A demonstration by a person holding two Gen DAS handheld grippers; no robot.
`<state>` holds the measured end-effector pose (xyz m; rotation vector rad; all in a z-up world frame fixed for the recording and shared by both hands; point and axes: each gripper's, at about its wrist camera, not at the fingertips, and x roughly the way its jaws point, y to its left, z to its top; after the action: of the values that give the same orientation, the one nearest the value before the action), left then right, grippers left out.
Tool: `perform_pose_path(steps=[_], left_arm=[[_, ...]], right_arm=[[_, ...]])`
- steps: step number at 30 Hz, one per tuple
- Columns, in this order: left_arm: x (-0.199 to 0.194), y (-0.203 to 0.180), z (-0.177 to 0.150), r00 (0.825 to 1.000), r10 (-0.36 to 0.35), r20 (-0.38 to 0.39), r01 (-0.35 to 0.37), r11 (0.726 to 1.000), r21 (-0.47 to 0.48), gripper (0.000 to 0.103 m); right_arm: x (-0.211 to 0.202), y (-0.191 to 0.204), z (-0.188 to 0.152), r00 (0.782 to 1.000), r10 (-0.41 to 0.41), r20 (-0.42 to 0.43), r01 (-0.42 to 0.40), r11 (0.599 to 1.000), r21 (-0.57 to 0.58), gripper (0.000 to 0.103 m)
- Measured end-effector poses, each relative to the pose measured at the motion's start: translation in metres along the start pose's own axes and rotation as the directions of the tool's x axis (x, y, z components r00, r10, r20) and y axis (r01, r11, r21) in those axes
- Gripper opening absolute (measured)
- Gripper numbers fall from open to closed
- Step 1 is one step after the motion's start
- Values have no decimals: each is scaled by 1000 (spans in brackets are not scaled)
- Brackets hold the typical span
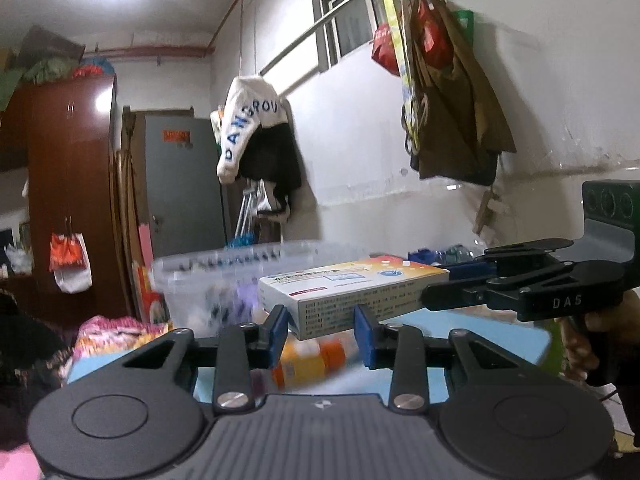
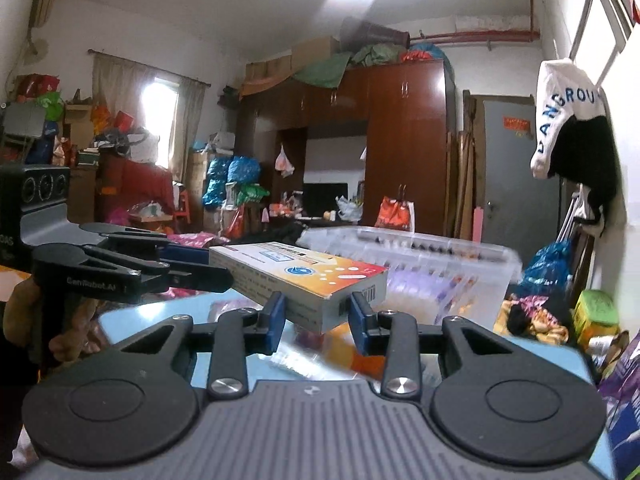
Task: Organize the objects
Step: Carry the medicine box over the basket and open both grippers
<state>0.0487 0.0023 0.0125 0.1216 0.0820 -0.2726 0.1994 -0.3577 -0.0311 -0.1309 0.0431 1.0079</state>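
A white and orange medicine box (image 1: 352, 292) hangs in the air above the light blue table (image 1: 500, 332), held at both ends. My left gripper (image 1: 322, 334) is shut on one end of it. My right gripper (image 2: 316, 320) is shut on the other end (image 2: 320, 284). The right gripper also shows in the left wrist view (image 1: 456, 280), and the left gripper in the right wrist view (image 2: 200, 268). A clear plastic bin (image 1: 208, 284) stands just behind the box; it also shows in the right wrist view (image 2: 436, 268).
Orange and white packets (image 1: 308, 360) lie on the table under the box. Clothes and bags hang on the wall (image 1: 452, 100). A brown wardrobe (image 2: 404, 140) and a grey door (image 1: 180, 184) stand behind. Cluttered bags lie at the table's right (image 2: 592, 312).
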Motion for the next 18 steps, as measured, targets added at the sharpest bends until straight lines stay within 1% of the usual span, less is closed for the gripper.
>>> perform_pose_path(steps=[4, 7, 13, 18], left_arm=[[20, 6, 23, 1000, 1, 21, -1, 1000, 1, 39], [40, 11, 37, 1000, 3, 23, -3, 1000, 0, 39], [80, 20, 58, 1000, 22, 20, -22, 1000, 3, 39], [105, 27, 64, 999, 29, 16, -29, 1000, -9, 39]], right_arm=[[16, -18, 20, 1000, -20, 8, 20, 1000, 8, 37], [30, -32, 30, 999, -35, 7, 35, 999, 13, 36], [55, -58, 38, 998, -58, -12, 59, 998, 34, 36], [72, -75, 36, 997, -66, -27, 67, 996, 65, 36]])
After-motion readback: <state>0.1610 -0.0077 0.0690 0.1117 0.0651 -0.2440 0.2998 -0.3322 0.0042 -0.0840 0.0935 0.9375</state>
